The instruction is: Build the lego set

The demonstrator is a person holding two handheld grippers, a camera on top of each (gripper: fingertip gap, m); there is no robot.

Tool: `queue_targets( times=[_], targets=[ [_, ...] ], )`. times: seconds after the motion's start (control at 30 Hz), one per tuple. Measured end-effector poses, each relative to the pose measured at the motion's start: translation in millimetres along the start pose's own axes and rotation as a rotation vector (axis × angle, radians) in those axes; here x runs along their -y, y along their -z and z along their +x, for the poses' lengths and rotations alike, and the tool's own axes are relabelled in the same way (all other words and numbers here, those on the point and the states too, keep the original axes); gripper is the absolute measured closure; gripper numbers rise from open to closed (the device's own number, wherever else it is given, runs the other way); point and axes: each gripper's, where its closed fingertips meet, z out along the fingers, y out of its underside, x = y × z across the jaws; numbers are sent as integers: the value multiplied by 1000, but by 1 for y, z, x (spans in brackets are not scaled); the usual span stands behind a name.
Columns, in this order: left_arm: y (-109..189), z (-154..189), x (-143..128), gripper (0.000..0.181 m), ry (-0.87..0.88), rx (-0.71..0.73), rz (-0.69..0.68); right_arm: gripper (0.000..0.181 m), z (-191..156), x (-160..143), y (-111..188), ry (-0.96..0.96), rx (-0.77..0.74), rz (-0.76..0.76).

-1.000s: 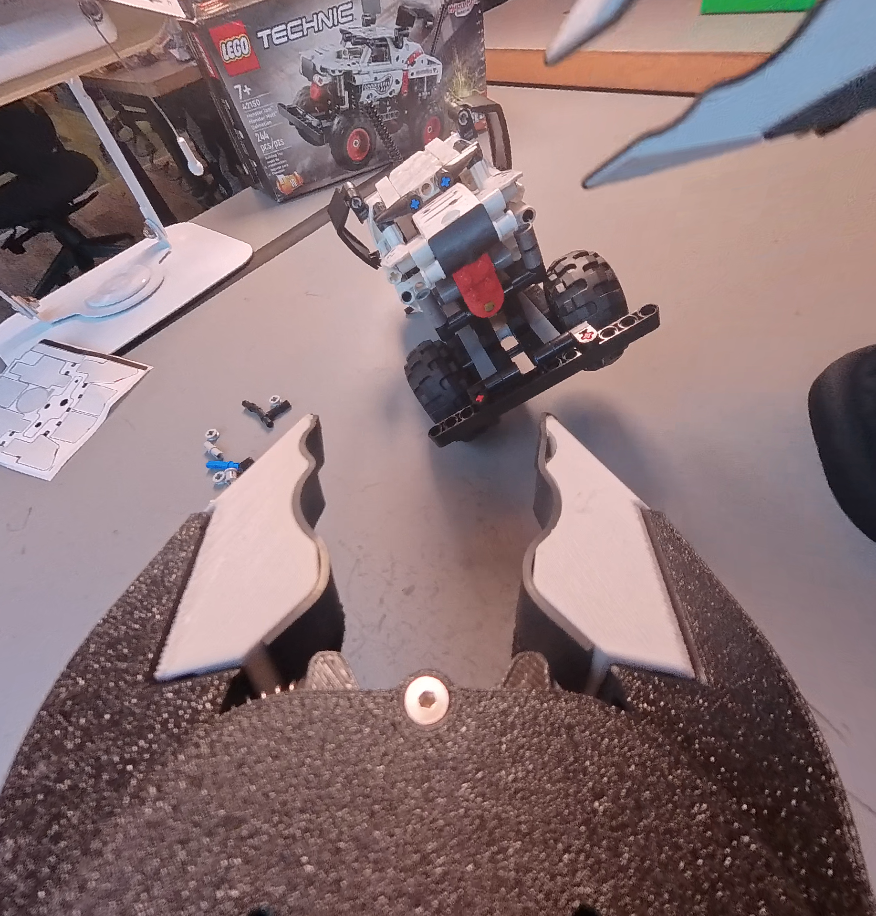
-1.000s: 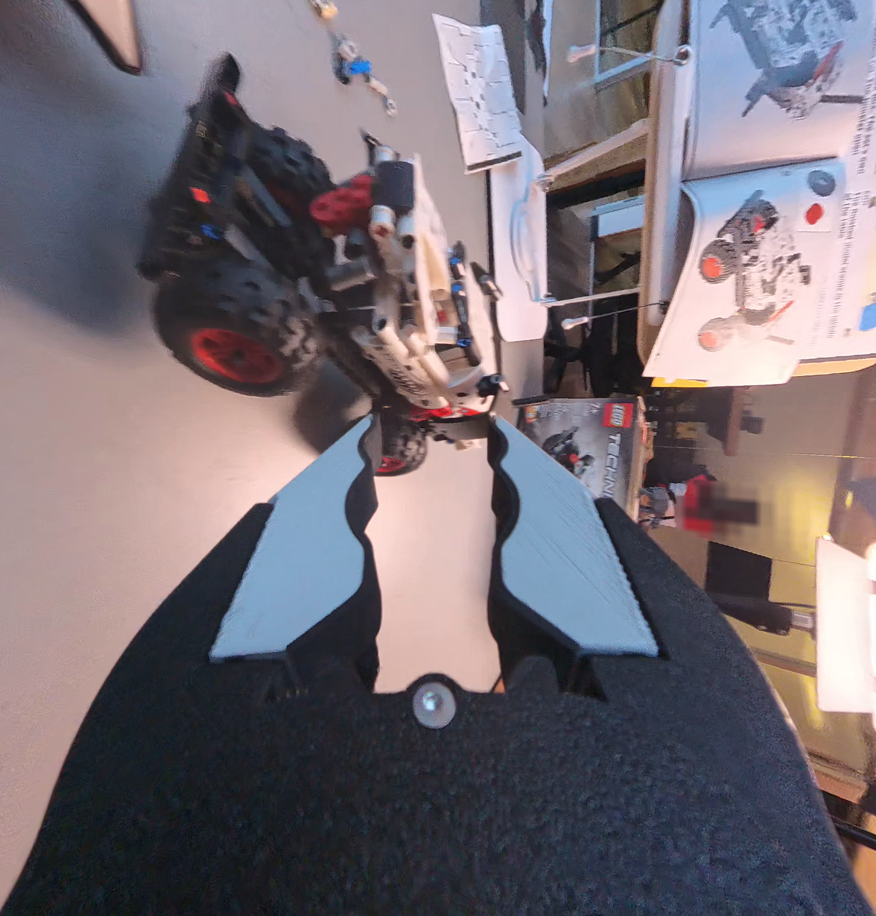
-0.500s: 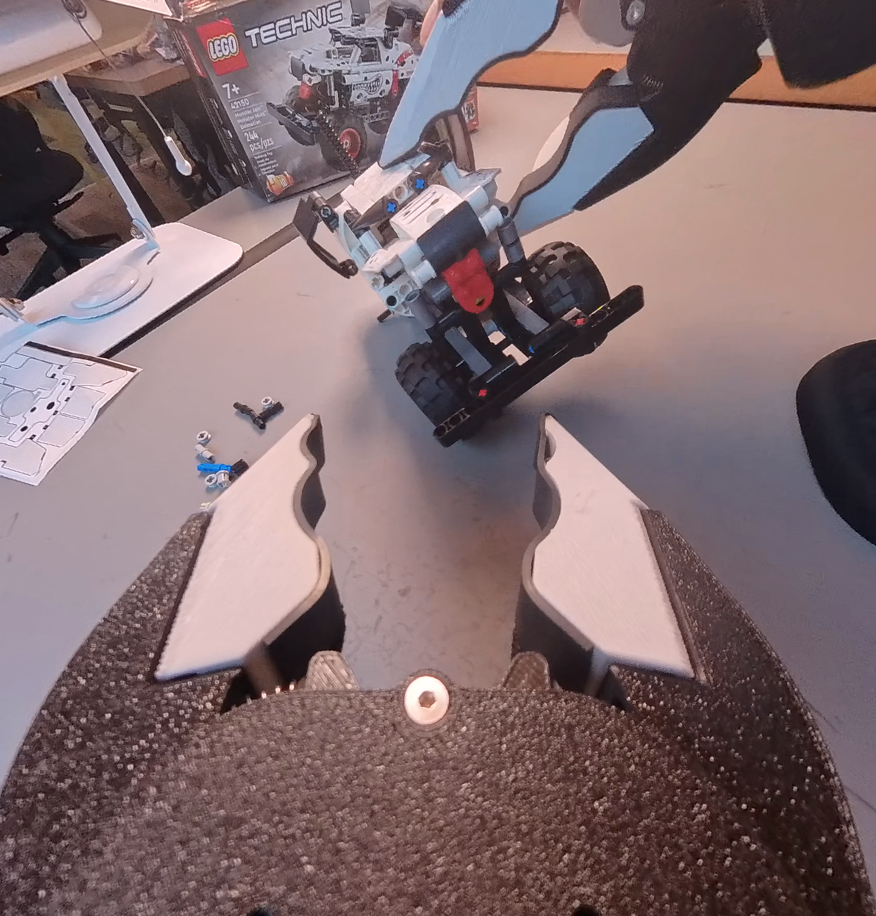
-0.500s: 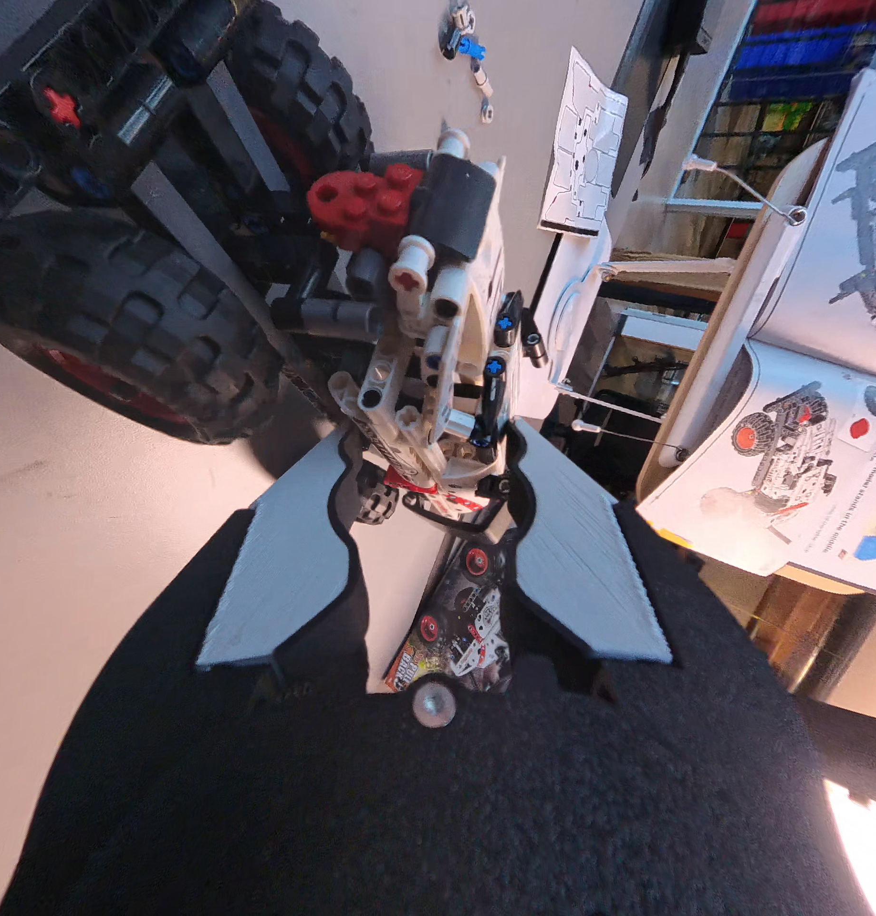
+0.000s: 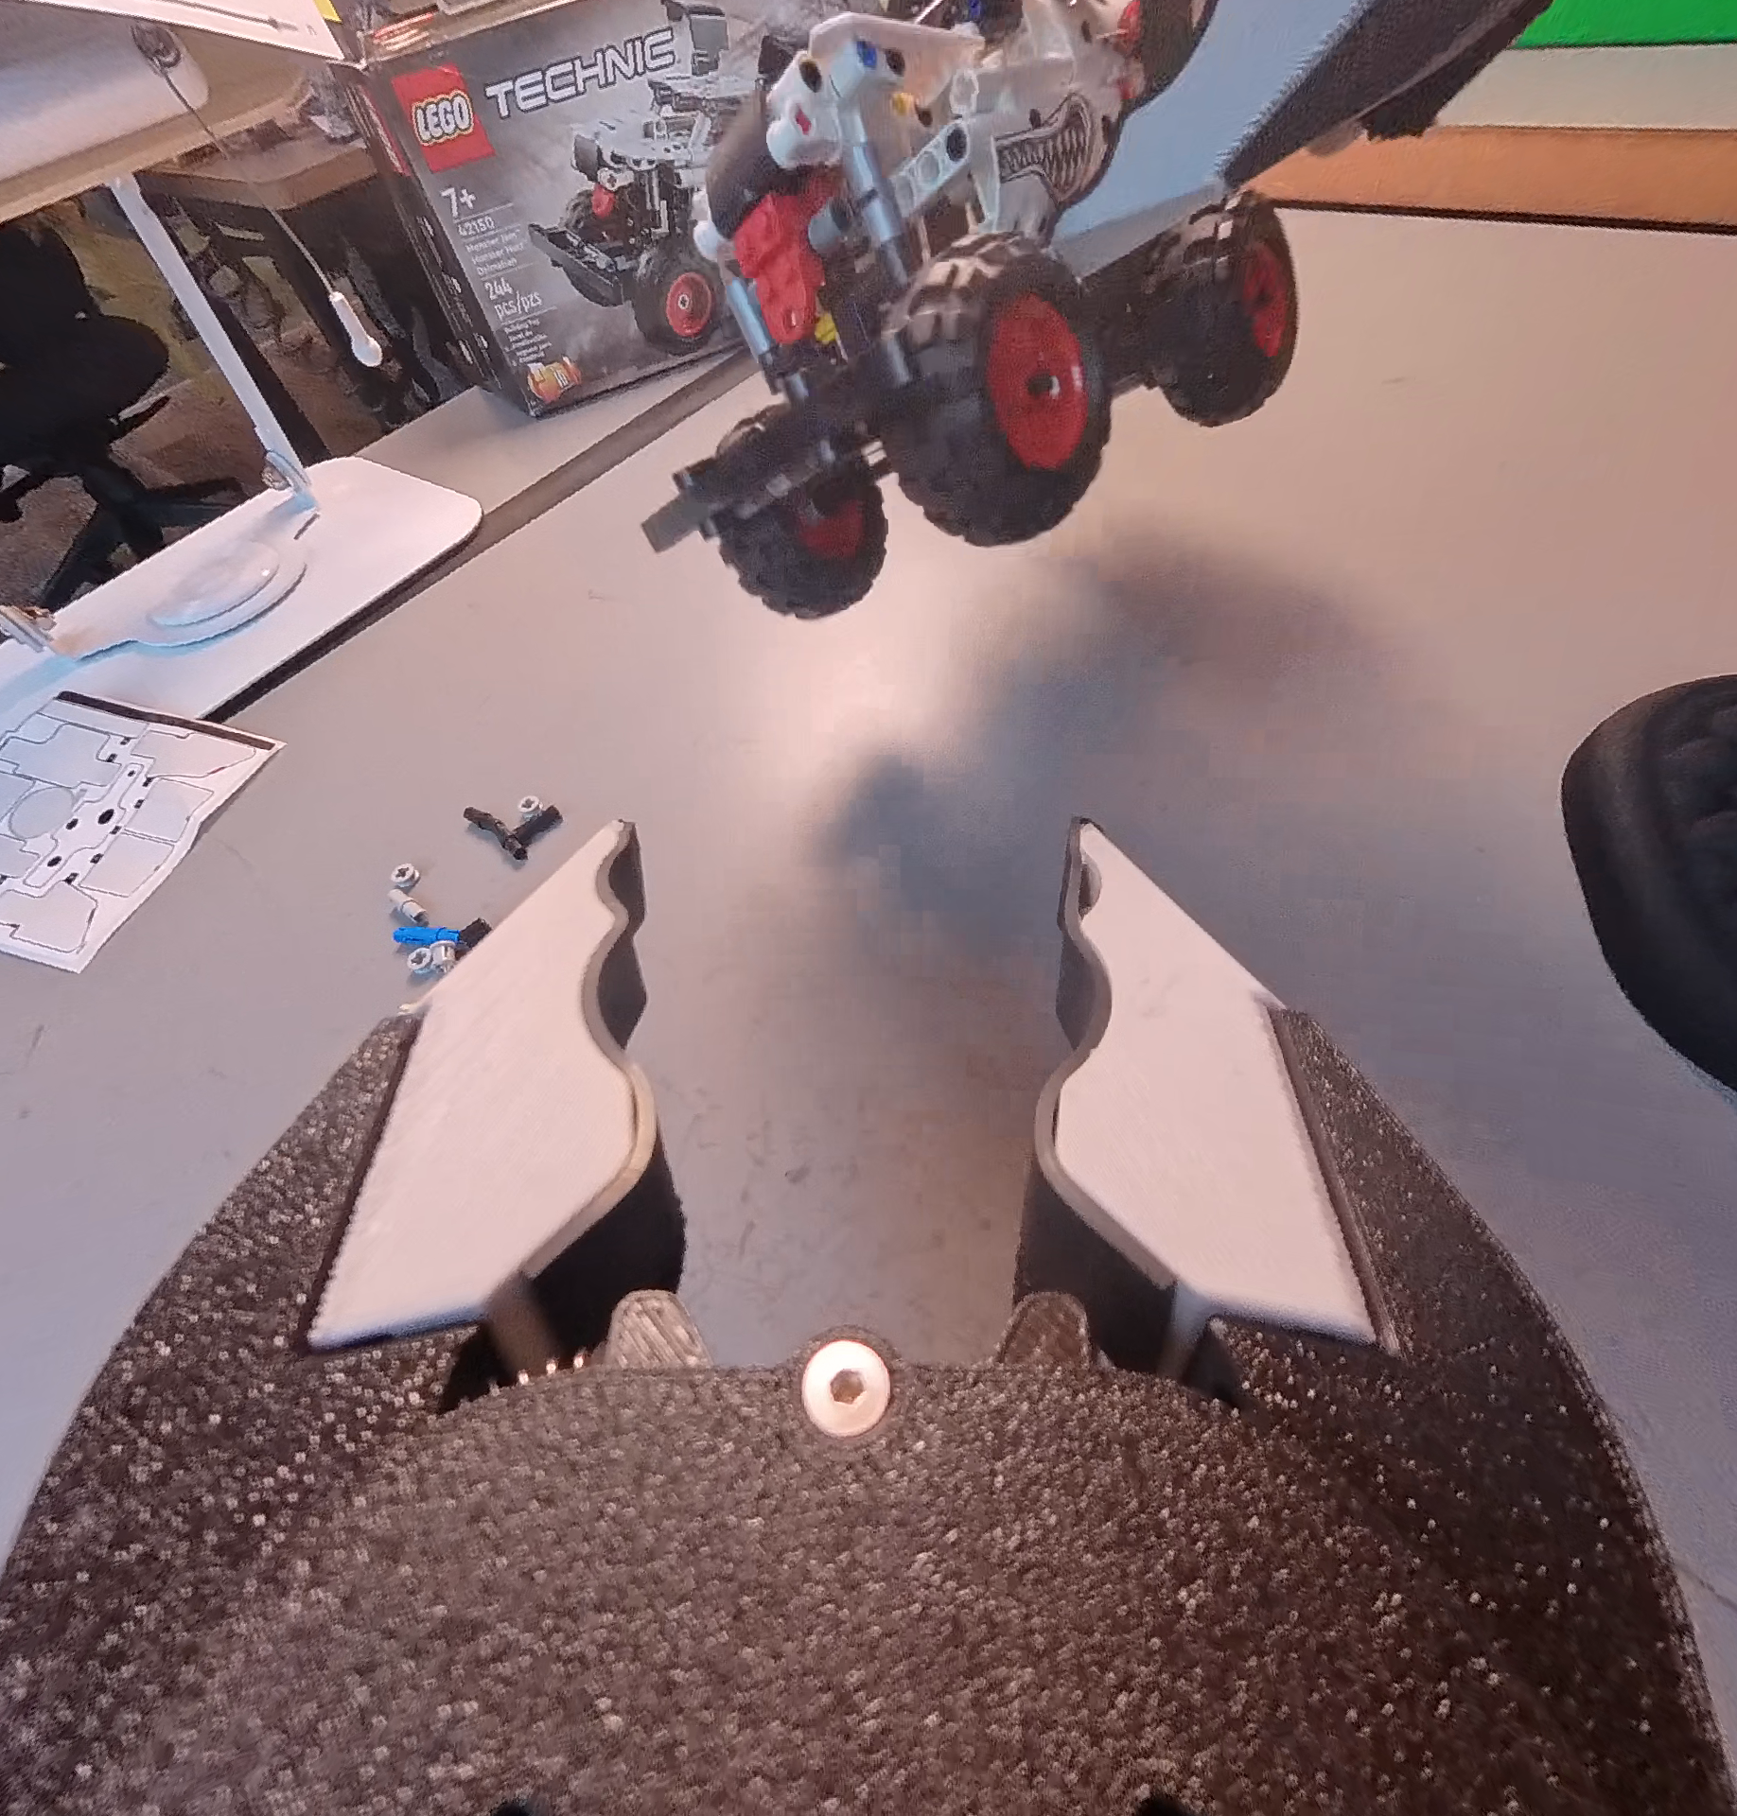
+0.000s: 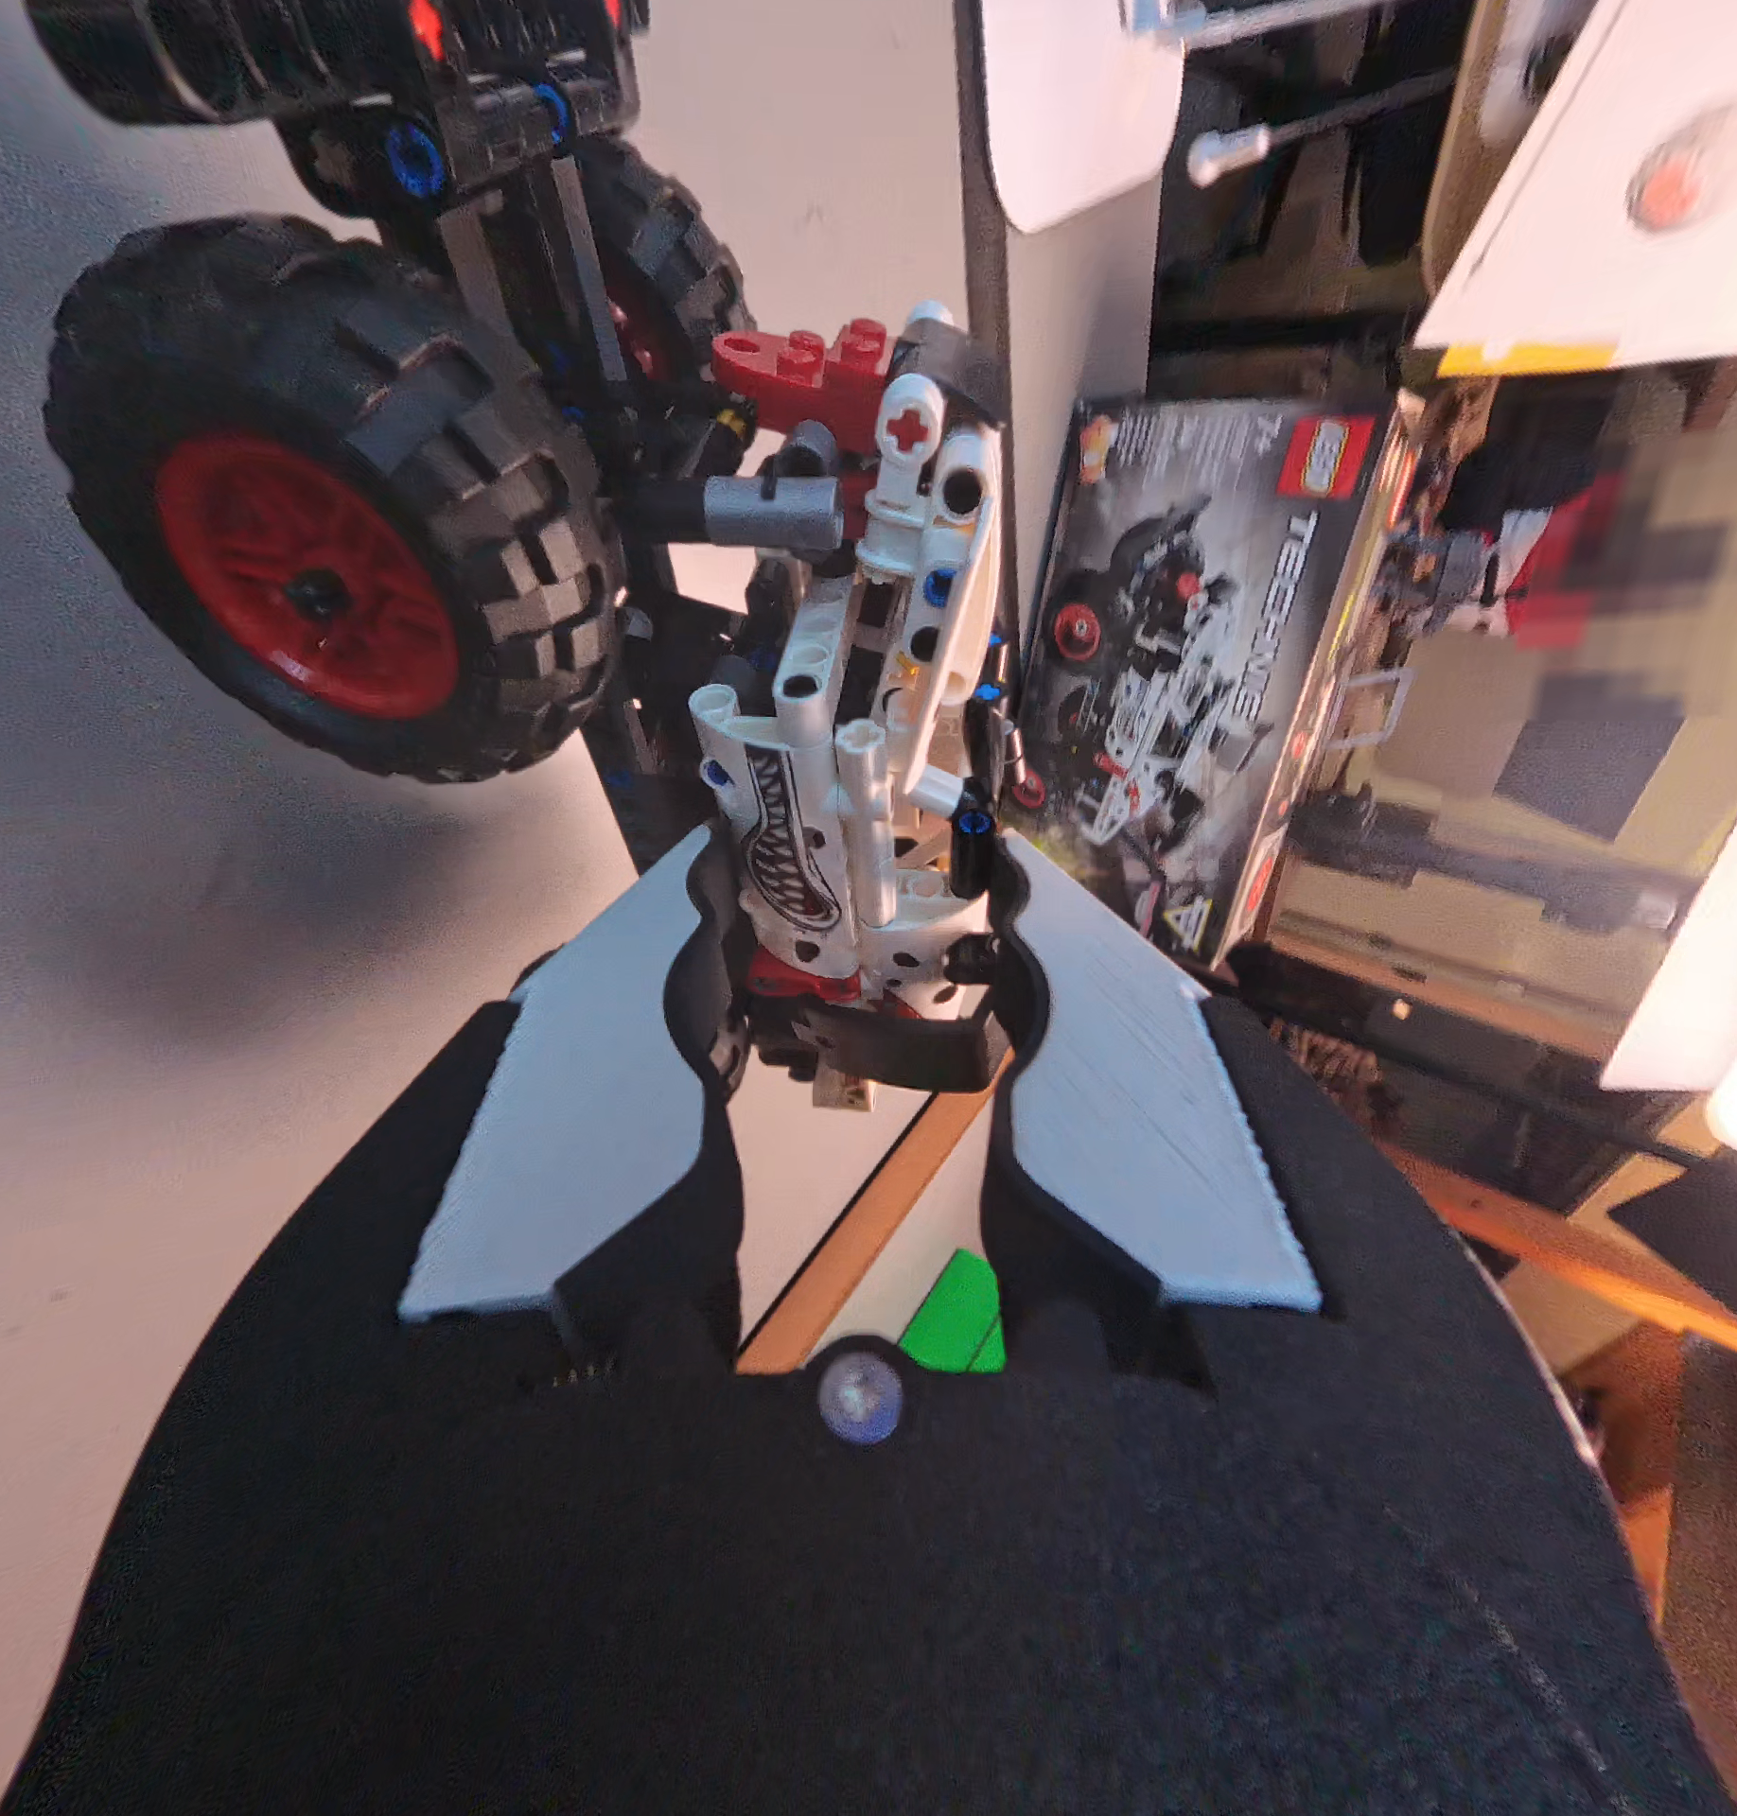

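A white, black and red lego monster truck (image 5: 953, 324) with knobby tyres and red hubs hangs in the air above the grey table (image 5: 1336, 688). My right gripper (image 6: 850, 865) is shut on the truck's white body (image 6: 845, 786) and holds it tilted, wheels to the left. It shows in the left wrist view at the top right (image 5: 1268, 108). My left gripper (image 5: 850, 835) is open and empty, low over the table in front of the truck. Several small loose lego pins (image 5: 432, 924) lie on the table just left of my left fingers.
The lego box (image 5: 560, 197) stands at the table's back edge. It also shows in the right wrist view (image 6: 1199, 649). A white lamp base (image 5: 255, 580) and a sticker sheet (image 5: 78, 835) lie at the left. A black padded object (image 5: 1690, 865) sits at the right. My hands' fingertips stand some 20 cm from each other.
My right gripper came down on the truck, closed on its white body and lifted it off the table, turning it side-on. My left gripper stayed put and open.
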Motion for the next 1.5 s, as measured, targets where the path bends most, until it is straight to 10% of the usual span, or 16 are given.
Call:
queue_targets(
  times=[0.27,0.77,1.13,1.5],
  targets=[
    [1,-1,0,99,10,2,7,129,-19,-16,-25,-33,-91,-110],
    [-1,10,-2,100,-12,-39,-18,93,-20,2,12,-319,332,438],
    [-1,19,-3,100,-32,-60,-35,80,-39,-14,-33,-240,620,293],
    [1,17,0,102,-3,-72,-23,96,-27,5,-41,-166,490,128]
  ],
)
